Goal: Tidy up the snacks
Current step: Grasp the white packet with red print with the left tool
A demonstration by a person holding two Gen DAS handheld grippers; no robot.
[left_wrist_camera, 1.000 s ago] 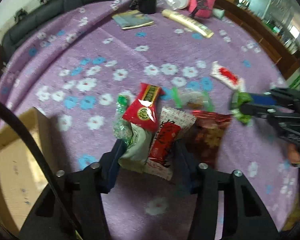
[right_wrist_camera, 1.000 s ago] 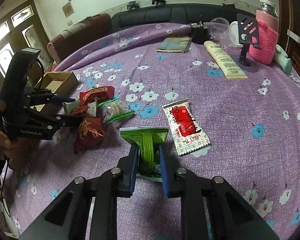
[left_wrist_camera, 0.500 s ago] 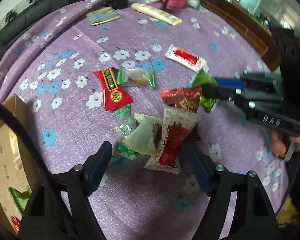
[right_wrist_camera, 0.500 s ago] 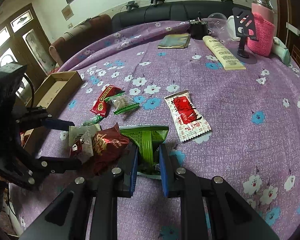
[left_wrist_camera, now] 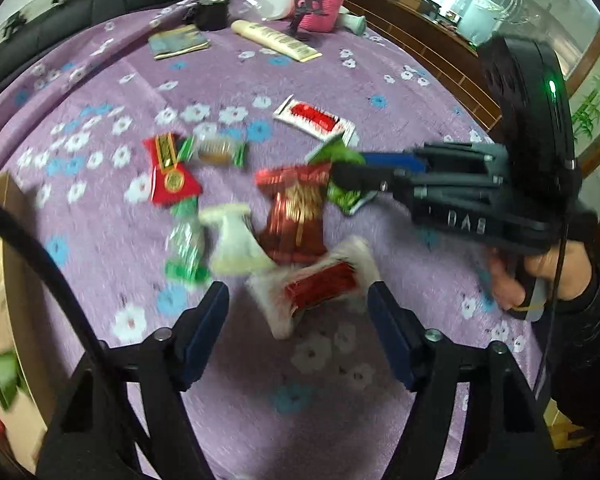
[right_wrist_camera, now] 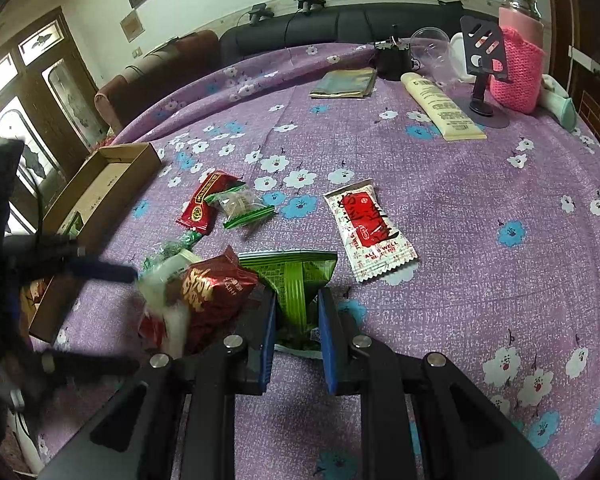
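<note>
1. Right gripper (right_wrist_camera: 297, 316) is clamped on the green packet (right_wrist_camera: 296, 276). The packet's long axis runs straight out ahead of the fingers, fanned top pointing away toward the middle of the purple flowered tablecloth (right_wrist_camera: 480, 208).
2. Left gripper (left_wrist_camera: 298, 320) stands apart with nothing pinched. Its jaws have just been closing a touch, but the white-and-red packet (left_wrist_camera: 320, 284) lies loose between the tips, crosswise to the fingers (blurry, so I can't tell if a pad brushes it).
3. The dark red packet (left_wrist_camera: 296, 212) sits just beyond that one, touching the green packet on its right-gripper side.
4. The cardboard box (right_wrist_camera: 100, 192) is off to the left edge of both views, right beside the left gripper and well apart from the right one.
5. So my guess: the left hand is the nearer one for dropping stuff in the box, and the right would have to cross the whole pile.
</note>
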